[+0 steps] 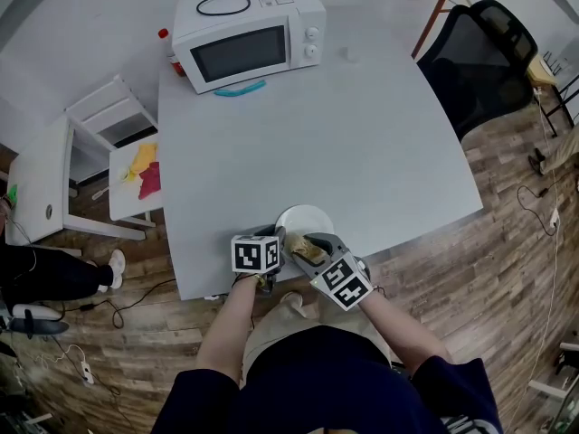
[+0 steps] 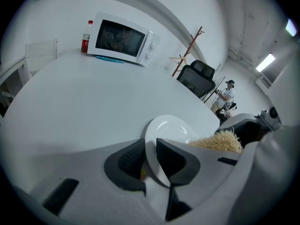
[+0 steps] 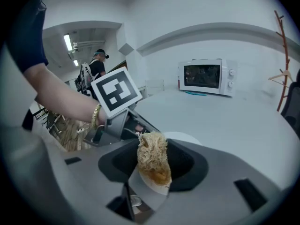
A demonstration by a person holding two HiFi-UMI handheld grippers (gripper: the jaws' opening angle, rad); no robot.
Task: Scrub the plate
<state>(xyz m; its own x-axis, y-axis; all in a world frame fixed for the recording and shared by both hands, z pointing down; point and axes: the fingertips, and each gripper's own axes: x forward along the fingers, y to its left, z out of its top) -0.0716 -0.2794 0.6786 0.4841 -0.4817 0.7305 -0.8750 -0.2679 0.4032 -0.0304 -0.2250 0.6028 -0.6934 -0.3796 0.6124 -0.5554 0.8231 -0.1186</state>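
A small white plate (image 1: 305,219) is at the table's near edge, right in front of me. My left gripper (image 2: 150,154) is shut on the plate's (image 2: 171,129) near rim, with one dark pad on each side of it. My right gripper (image 3: 152,165) is shut on a straw-coloured fibrous scrubber (image 3: 152,157). In the head view the scrubber (image 1: 308,250) is at the plate's near right edge, between the two marker cubes. In the left gripper view the scrubber (image 2: 220,141) lies against the plate's right side. Whether it touches the plate's face I cannot tell.
A white microwave (image 1: 249,33) stands at the far edge of the grey table (image 1: 362,143), with a red-capped bottle (image 1: 168,49) beside it and a teal object (image 1: 240,89) in front. A black chair (image 1: 479,61) is at the far right, white shelving (image 1: 99,152) at the left.
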